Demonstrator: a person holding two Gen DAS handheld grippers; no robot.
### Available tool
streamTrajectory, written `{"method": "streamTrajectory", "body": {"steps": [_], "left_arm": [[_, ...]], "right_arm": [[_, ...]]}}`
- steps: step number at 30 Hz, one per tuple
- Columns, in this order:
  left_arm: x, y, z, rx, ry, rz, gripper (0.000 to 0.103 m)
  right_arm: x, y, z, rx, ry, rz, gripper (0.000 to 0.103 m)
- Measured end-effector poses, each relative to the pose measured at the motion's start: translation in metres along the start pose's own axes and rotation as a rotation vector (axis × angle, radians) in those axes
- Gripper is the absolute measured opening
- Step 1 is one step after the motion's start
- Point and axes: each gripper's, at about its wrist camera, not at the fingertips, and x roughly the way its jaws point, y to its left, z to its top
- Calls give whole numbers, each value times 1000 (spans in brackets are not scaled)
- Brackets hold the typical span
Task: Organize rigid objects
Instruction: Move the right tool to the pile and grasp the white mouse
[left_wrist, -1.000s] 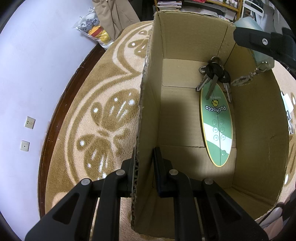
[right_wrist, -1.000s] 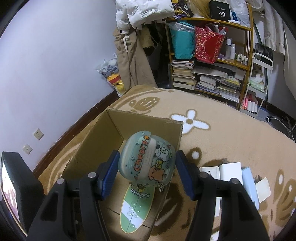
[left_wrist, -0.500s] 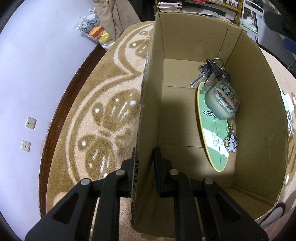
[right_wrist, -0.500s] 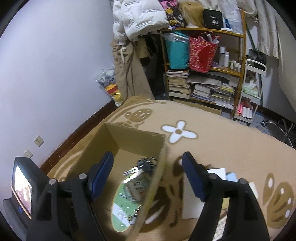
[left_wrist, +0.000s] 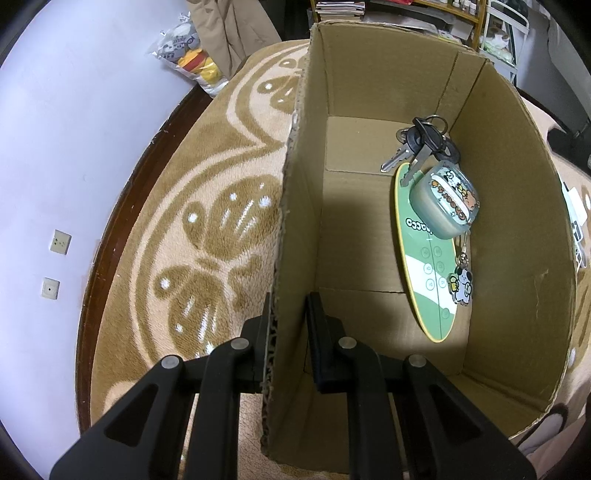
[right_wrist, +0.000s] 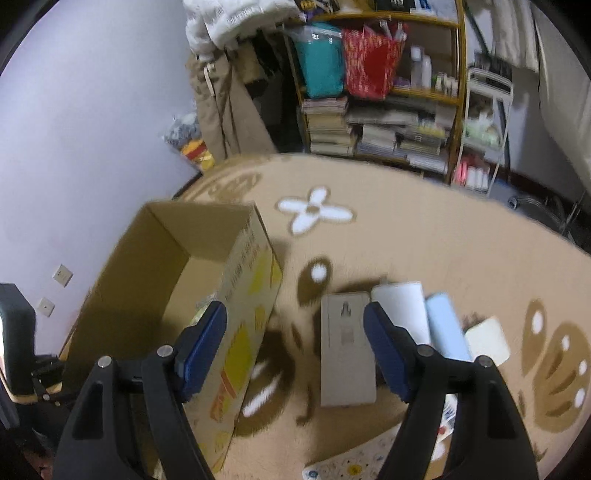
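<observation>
In the left wrist view the left gripper (left_wrist: 287, 325) pinches the cardboard box (left_wrist: 509, 206) wall, earbud case (left_wrist: 445, 201) resting inside on keys (left_wrist: 424, 142); in the right wrist view the right gripper (right_wrist: 295, 343), jaws spread and empty, must next descend around the grey box (right_wrist: 345, 350).

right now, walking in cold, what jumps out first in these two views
The open cardboard box on the tan patterned rug dominates, its near wall pinched between the jaws of the left gripper. Inside lie a green oval board, a bunch of keys at its far end, and a cartoon-printed case resting on the board. The right gripper hangs open above small flat boxes on the rug beside the box.
</observation>
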Motion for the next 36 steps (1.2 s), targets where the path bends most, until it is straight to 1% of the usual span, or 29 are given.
{"method": "streamTrajectory", "body": {"steps": [7, 9, 12, 18, 20, 21, 22, 27, 31, 34, 36], "left_arm": [[1, 1, 0, 0, 1, -1, 14], [1, 0, 0, 2, 3, 1, 14], [2, 0, 0, 2, 2, -1, 14], [2, 1, -1, 4, 1, 2, 14], [2, 0, -1, 5, 1, 2, 14], [2, 0, -1, 4, 1, 2, 14], [2, 0, -1, 4, 1, 2, 14], [2, 0, -1, 7, 0, 3, 14], [2, 0, -1, 7, 0, 4, 14], [2, -1, -1, 6, 0, 2, 14], [2, -1, -1, 7, 0, 3, 14]], "right_arm": [[24, -16, -17, 32, 82, -7, 81], [28, -23, -21, 63, 100, 4, 81], [33, -28, -26, 67, 119, -41, 81], [40, -40, -32, 89, 144, -51, 81], [42, -41, -33, 89, 147, -57, 76], [43, -40, -34, 83, 148, -62, 67], [46, -39, -35, 71, 151, -72, 61], [52, -33, -35, 39, 146, -102, 60], [55, -36, -33, 55, 150, -118, 60], [60, -42, -34, 79, 184, -124, 59], [62, -46, -37, 89, 187, -125, 59]]}}
